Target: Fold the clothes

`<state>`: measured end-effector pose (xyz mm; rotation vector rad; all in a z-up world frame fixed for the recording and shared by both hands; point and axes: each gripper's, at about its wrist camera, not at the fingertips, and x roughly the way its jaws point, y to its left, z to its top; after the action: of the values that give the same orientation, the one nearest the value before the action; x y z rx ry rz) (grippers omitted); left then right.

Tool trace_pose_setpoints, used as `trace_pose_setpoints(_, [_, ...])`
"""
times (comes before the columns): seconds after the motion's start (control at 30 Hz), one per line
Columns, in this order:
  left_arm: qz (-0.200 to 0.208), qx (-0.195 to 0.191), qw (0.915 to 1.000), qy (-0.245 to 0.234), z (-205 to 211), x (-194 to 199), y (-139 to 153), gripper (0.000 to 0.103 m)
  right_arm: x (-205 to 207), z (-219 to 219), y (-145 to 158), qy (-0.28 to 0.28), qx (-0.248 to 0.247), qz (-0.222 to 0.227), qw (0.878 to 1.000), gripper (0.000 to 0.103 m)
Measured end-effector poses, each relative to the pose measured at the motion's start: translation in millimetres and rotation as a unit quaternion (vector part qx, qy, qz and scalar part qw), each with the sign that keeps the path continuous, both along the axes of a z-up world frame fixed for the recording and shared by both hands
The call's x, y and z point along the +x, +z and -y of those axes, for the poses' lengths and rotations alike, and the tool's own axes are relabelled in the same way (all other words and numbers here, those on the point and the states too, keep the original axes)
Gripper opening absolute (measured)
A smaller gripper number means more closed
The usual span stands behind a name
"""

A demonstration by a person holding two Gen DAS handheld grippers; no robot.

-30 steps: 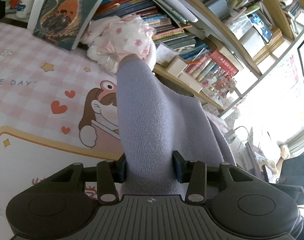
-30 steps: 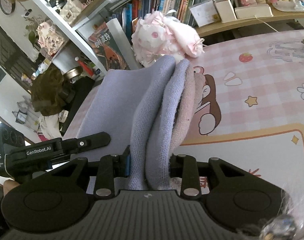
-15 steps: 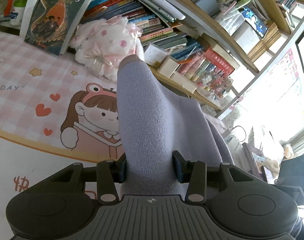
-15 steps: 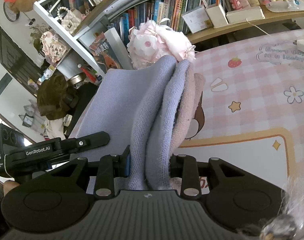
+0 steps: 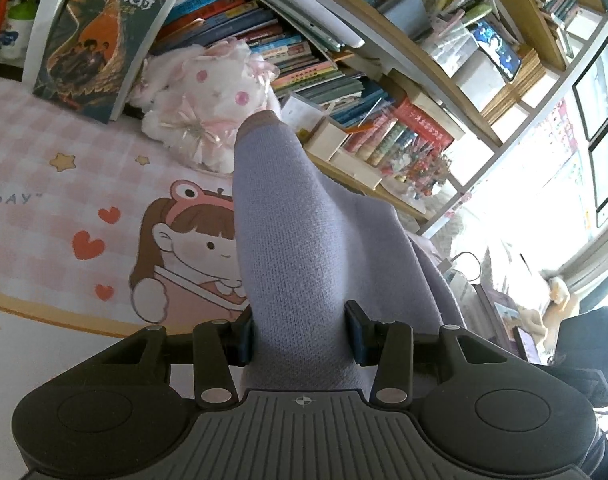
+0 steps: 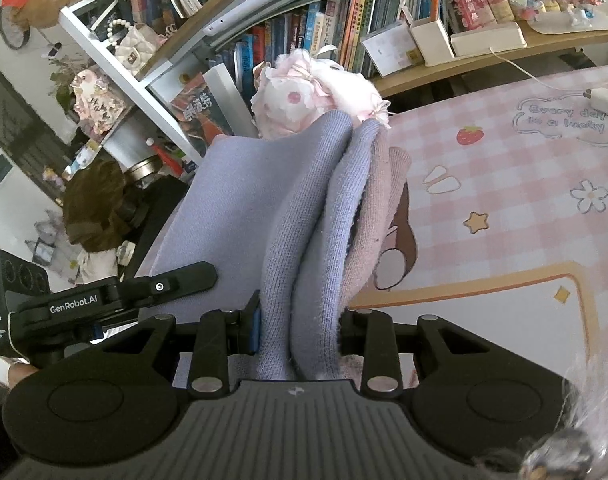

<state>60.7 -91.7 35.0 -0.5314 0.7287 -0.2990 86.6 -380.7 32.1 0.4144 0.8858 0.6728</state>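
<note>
Above the pink mat point(image 5: 44, 184), both tongs (left point(image 5: 300, 334), right point(image 6: 300, 330)) clamp the lilac knit point(image 5: 296, 248).

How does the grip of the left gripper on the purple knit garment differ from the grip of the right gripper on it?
The left gripper pinches one smooth fold of the purple knit garment, while the right gripper pinches several bunched layers, one pinkish. The plush toy sits left of the fold in the left view, and behind the layers in the right view. Both are shut on the garment, above the pink checked mat.
</note>
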Motion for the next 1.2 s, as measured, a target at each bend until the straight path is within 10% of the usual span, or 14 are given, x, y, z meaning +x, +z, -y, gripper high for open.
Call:
trace_pose_setpoints(0.6, [0.012,-0.029,0.9987,-0.040,-117.0,6.4,-4.9,0.043,-17.1,-114.3,19.2,-0.033,-0.031,0.019,0.999,0.029])
trace_pose_setpoints(1.2, [0.017,-0.025,0.9995,0.003,-207.3,55.4,-20.6,0.043,53.6,-219.8,7.9,0.010,-0.035,0.035,0.999,0.029])
